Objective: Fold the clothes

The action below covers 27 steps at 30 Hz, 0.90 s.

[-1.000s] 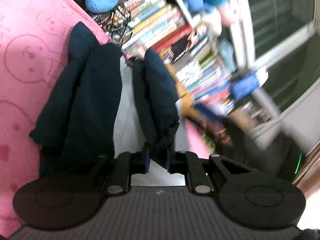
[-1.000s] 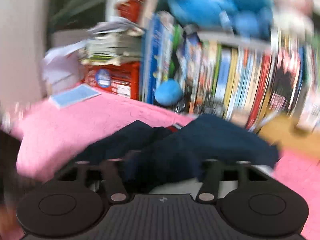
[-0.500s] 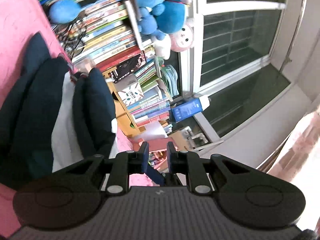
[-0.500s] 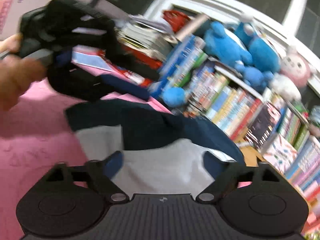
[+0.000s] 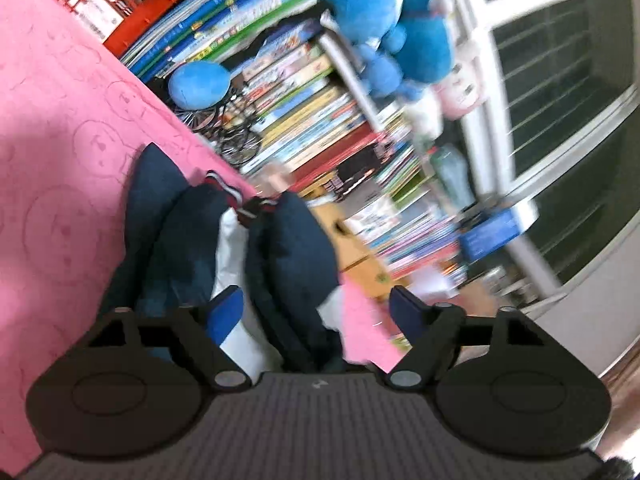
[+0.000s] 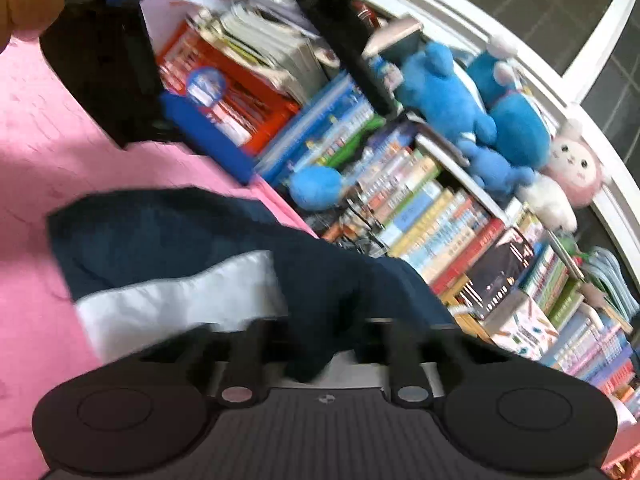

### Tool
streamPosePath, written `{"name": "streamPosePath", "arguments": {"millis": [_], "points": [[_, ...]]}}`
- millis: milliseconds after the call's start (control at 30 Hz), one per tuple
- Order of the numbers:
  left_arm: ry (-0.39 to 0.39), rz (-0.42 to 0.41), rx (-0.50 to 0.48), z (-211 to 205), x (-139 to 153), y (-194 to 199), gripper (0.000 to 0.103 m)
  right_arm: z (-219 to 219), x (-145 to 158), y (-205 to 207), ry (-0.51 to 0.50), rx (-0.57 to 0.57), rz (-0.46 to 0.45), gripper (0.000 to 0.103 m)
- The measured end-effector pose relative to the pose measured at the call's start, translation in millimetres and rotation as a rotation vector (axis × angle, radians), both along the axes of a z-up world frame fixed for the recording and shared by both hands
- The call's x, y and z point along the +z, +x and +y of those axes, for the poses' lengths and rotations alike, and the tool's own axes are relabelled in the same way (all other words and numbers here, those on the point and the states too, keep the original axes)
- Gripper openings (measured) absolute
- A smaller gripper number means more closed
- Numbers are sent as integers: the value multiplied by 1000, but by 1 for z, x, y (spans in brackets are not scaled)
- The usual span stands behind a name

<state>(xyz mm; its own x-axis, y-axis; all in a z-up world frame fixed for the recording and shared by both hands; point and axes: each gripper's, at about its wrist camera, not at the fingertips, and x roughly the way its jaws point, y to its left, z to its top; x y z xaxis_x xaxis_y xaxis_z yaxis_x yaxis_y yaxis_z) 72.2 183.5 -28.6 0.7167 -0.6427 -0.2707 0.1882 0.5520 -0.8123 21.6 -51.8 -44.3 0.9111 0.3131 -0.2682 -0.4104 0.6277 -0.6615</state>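
A navy and white garment lies partly folded on the pink bedspread, its striped collar toward the bookshelf. My left gripper hovers over its near edge with jaws opening wide. The blue pads press on nothing, and the cloth lies below them. In the right wrist view the same garment shows a white panel under a navy fold. My right gripper is shut on a bunch of navy cloth that hides its fingertips. The left gripper hangs at upper left, held by a hand.
A packed bookshelf runs along the bed's far edge, with blue plush toys on top. A blue ball, a small wire bicycle and a red crate stand by it. A barred window is behind.
The left gripper let go of the navy fold, rose and spread its jaws. The right gripper came down onto the garment and went from wide open to shut on navy cloth.
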Motion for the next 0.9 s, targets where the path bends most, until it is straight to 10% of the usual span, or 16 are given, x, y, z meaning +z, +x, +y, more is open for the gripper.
{"name": "streamPosePath", "arguments": {"millis": [233,367,800,900], "points": [[170,124,-154,-52,-8,47,82,-8,-9,-32,-49,118,-75,8],[324,121,-100,-73,-12,47,27,-9,-11,-39,-49,159,-87,8],[143,65,203,23,3,4,0,-2,-22,-56,-100,273,-119,8],[133,72,103,26,5,-8,7,-4,-20,-58,-72,269,-118,8]]}}
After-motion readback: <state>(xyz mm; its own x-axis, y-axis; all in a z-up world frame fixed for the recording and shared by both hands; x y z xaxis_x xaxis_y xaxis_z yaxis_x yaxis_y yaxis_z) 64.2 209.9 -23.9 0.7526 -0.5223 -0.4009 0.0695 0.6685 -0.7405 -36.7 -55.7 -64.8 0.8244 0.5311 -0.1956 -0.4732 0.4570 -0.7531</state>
